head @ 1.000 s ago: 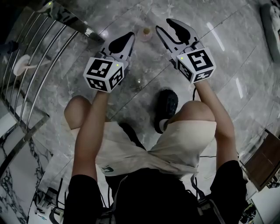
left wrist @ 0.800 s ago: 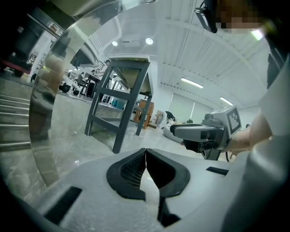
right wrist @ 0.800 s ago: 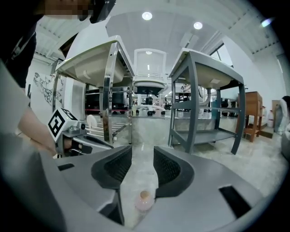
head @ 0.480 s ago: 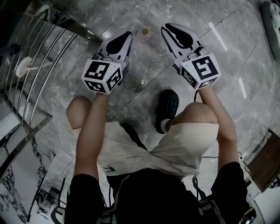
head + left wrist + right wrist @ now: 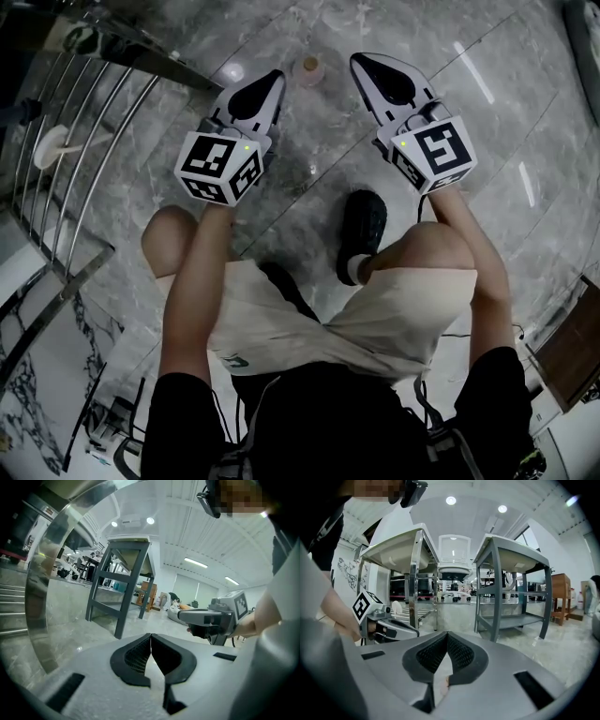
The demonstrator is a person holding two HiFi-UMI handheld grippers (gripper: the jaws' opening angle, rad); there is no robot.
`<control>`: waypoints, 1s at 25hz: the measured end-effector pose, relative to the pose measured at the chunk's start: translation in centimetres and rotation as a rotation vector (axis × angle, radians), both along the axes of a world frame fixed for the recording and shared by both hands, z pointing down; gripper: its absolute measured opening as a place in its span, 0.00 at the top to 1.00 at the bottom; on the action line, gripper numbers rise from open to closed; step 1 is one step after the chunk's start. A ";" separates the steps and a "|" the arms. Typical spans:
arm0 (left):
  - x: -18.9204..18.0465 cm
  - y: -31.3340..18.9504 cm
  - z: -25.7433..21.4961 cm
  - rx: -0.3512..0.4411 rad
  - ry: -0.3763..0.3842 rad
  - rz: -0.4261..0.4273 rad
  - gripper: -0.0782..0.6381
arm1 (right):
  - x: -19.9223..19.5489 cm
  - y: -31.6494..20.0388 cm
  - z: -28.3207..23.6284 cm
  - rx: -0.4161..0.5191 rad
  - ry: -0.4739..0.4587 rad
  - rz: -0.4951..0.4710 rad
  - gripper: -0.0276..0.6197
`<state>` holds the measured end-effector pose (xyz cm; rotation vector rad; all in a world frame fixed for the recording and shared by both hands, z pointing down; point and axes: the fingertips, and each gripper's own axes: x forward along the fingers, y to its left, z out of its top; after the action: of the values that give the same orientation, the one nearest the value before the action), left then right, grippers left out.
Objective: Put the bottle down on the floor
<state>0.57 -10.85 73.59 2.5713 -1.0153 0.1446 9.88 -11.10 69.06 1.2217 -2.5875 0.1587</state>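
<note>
jaws of the left gripper (image 5: 275, 77) are pressed together on nothing. those of the right gripper (image 5: 360, 64) have just been closing and now meet, with nothing between them either. the small pinkish bottle (image 5: 310, 68) stands on the grey marble floor (image 5: 506, 122), between the two tips and clear of both.

No legible words or numbers, coded square markers on left cube (image 5: 220, 167), right cube (image 5: 434, 155)

A small pale-pink bottle (image 5: 310, 68) stands upright, alone, on the grey marble floor (image 5: 394, 23).
</note>
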 end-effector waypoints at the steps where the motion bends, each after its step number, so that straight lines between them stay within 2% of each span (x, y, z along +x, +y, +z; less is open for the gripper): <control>1: 0.1 0.0 0.2 -0.003 -0.003 0.002 0.86 | 0.1 0.0 0.1 -0.001 -0.002 -0.001 0.95; 16: 1.4 -1.5 -0.9 -0.009 0.006 -0.013 0.86 | 1.4 -0.7 -0.5 -0.035 -0.002 -0.035 0.95; 21: 2.1 -0.9 -4.1 0.023 -0.009 -0.007 0.86 | 2.5 1.3 -4.0 -0.053 0.088 -0.103 0.95; 25: 1.4 -0.6 -8.2 -0.017 -0.004 -0.025 0.86 | 3.1 1.7 -8.1 -0.070 0.072 -0.103 0.95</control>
<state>2.02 -11.43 65.35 2.5427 -1.0434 0.1515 12.98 -9.44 60.92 1.0477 -2.5533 0.1795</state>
